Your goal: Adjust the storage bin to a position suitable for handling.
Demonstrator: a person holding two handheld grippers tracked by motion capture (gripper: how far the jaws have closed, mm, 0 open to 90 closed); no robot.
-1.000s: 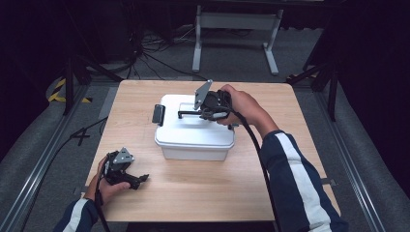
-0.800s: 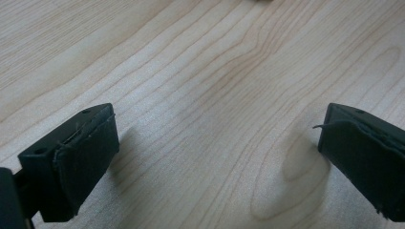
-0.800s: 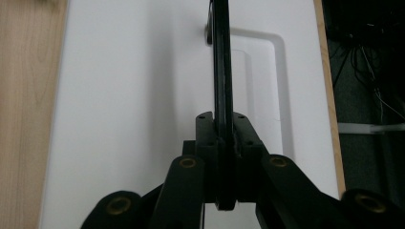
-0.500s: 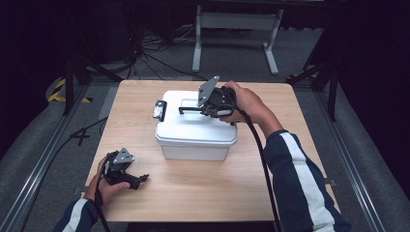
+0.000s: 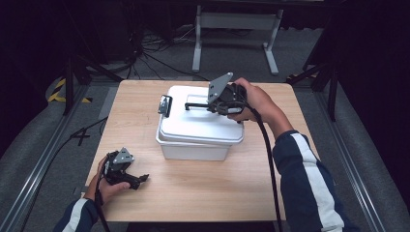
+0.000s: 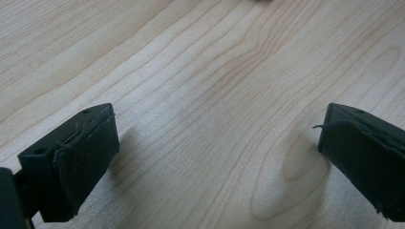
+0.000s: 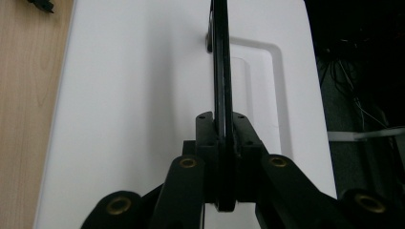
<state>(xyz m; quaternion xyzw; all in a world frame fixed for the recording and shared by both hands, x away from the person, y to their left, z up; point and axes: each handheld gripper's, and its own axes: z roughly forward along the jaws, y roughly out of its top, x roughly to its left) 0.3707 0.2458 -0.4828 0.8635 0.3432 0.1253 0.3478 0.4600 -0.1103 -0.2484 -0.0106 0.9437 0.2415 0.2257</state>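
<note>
The light wooden bench (image 5: 203, 193) carries a white rectangular plastic lidded box (image 5: 198, 128) near its middle, a black latch (image 5: 165, 105) at the box's left end. The right tool (image 5: 212, 104) is clenched on the thin black carry handle (image 7: 220, 71) raised off the lid. The left tool (image 5: 138, 180), released, jaws wide, rests on bare wood. If lifted by that thin handle alone, the box may swing or slip, I reckon.

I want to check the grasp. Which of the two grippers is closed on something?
The right gripper, over the white plastic box: its jaws clamp the thin black lid handle. The left gripper is open above the wooden table.
</note>
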